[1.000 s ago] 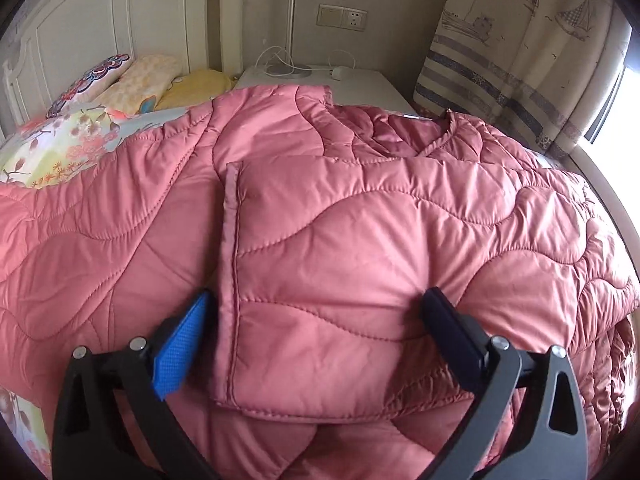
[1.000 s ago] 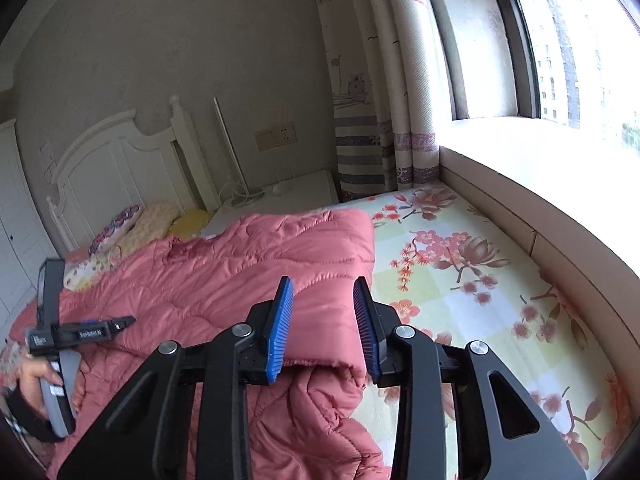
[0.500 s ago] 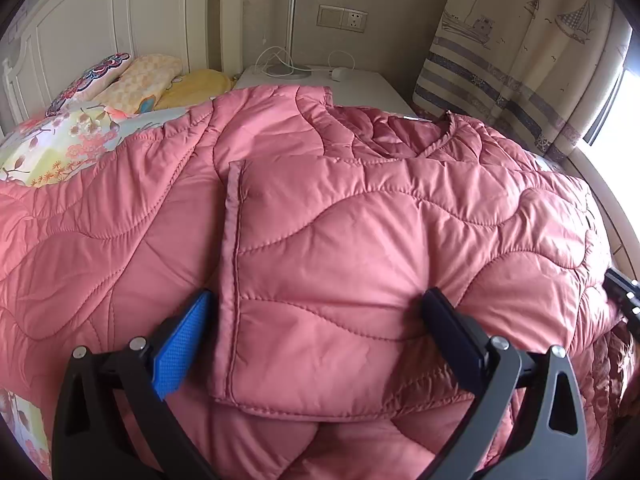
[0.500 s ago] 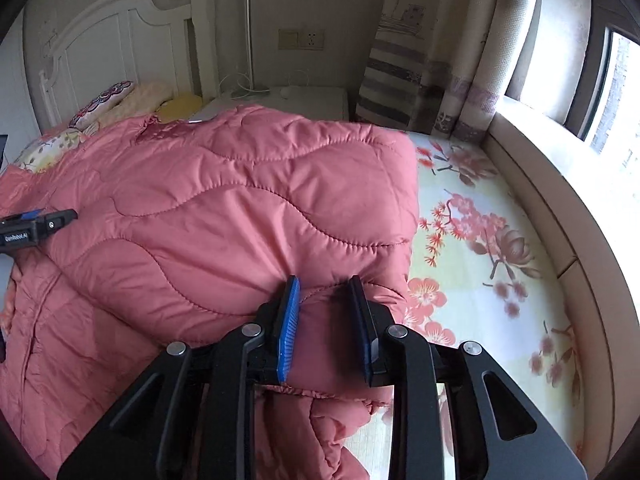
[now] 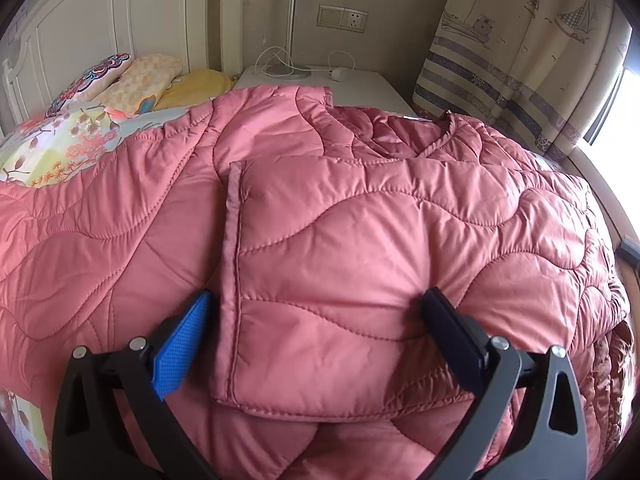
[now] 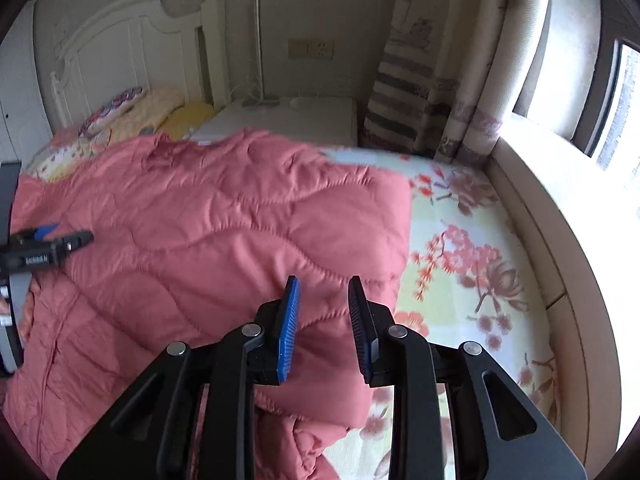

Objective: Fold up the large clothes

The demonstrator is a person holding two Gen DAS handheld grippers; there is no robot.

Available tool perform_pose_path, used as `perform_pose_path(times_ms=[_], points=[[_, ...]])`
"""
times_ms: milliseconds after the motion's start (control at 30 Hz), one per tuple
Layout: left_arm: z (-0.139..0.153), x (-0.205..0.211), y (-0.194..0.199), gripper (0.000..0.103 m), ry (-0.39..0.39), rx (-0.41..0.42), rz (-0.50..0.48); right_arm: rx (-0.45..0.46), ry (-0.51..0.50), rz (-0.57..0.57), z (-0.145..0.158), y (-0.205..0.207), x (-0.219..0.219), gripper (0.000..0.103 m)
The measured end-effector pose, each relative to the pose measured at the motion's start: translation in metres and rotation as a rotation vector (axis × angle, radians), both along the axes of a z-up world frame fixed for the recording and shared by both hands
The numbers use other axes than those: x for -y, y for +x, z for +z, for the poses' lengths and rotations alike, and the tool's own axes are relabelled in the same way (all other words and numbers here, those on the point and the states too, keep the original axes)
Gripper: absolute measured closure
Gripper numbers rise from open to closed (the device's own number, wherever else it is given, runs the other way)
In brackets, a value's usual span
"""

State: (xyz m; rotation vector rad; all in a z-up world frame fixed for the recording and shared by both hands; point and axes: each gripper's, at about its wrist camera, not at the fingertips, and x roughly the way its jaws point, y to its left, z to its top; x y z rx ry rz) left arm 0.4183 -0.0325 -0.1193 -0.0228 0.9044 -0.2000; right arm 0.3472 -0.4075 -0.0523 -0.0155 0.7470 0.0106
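Currently the left hand-held gripper (image 5: pixel 316 334) stands spread wide, its fingers straddling the folded-over sleeve (image 5: pixel 340 280) of the pink quilted coat (image 5: pixel 120 248), pressing nothing. The right hand-held gripper (image 6: pixel 322 320) is parted narrowly over the coat's (image 6: pixel 224 232) outer fold, fabric between its pads (image 6: pixel 289 320) but not clamped. The coat lies spread across the bed (image 6: pixel 472 280), collar toward the headboard (image 5: pixel 100 28), near the pillows (image 5: pixel 132 80).

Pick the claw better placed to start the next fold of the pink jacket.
Left, probably. The left claw is open wide, straddling the folded sleeve on the jacket. The right claw hangs open over the jacket's edge by the bedsheet.
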Motion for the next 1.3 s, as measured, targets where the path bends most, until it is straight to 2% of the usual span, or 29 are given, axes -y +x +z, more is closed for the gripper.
perform_pose_path(times_ms=[67, 133, 167, 267, 367, 433, 500, 567, 600, 700, 767, 833, 867, 933, 1033, 1167, 1300], points=[[0.000, 0.000, 0.000, 0.002, 0.000, 0.000, 0.000, -0.007, -0.017, -0.010, -0.004, 0.014, 0.004, 0.076], [0.000, 0.000, 0.000, 0.002, -0.002, 0.000, 0.000, -0.148, -0.053, 0.015, -0.033, 0.035, 0.001, 0.076], [0.000, 0.000, 0.000, 0.002, -0.004, 0.001, -0.001, -0.157, -0.061, 0.028, -0.041, 0.037, 0.001, 0.076], [0.000, 0.000, 0.000, 0.002, -0.004, 0.001, -0.001, -0.139, -0.002, 0.002, -0.026, 0.035, 0.011, 0.076], [0.000, -0.001, 0.000, 0.002, 0.001, 0.001, -0.001, -0.057, 0.076, -0.033, -0.006, 0.035, 0.022, 0.076], [0.000, -0.001, 0.000, 0.002, -0.003, 0.002, -0.001, -0.080, 0.085, -0.051, -0.011, 0.046, 0.024, 0.076], [0.000, 0.000, 0.000, 0.002, -0.005, 0.002, -0.001, -0.188, 0.028, -0.003, -0.034, 0.065, 0.016, 0.076], [0.000, 0.000, 0.000, 0.002, -0.009, 0.002, -0.001, -0.183, 0.007, 0.013, -0.032, 0.066, 0.016, 0.076], [0.000, 0.000, 0.000, 0.002, -0.008, 0.002, -0.001, -0.184, 0.035, -0.004, -0.027, 0.069, 0.019, 0.076], [0.000, 0.001, 0.000, 0.002, 0.003, 0.001, 0.000, -0.099, 0.121, -0.056, -0.004, 0.071, 0.033, 0.076], [0.001, 0.001, 0.000, 0.002, 0.000, 0.001, 0.000, -0.112, 0.101, -0.081, -0.008, 0.083, 0.033, 0.076], [0.001, 0.001, 0.000, 0.002, -0.002, 0.002, 0.000, -0.225, -0.009, -0.028, -0.033, 0.100, 0.020, 0.076], [0.000, 0.000, 0.000, 0.002, -0.004, 0.002, -0.001, -0.206, -0.043, -0.018, -0.032, 0.101, 0.016, 0.076], [0.000, 0.001, 0.000, 0.002, -0.002, 0.002, -0.001, -0.213, -0.002, -0.041, -0.022, 0.104, 0.021, 0.076], [0.000, 0.002, 0.000, 0.002, 0.006, 0.001, 0.000, -0.143, 0.039, -0.077, -0.003, 0.107, 0.029, 0.076], [0.000, 0.001, 0.000, 0.002, -0.003, 0.002, 0.000, -0.239, -0.038, -0.038, -0.032, 0.135, 0.022, 0.075], [0.000, 0.001, 0.000, 0.002, -0.005, 0.002, 0.000, -0.249, -0.031, -0.066, -0.018, 0.132, 0.023, 0.074]])
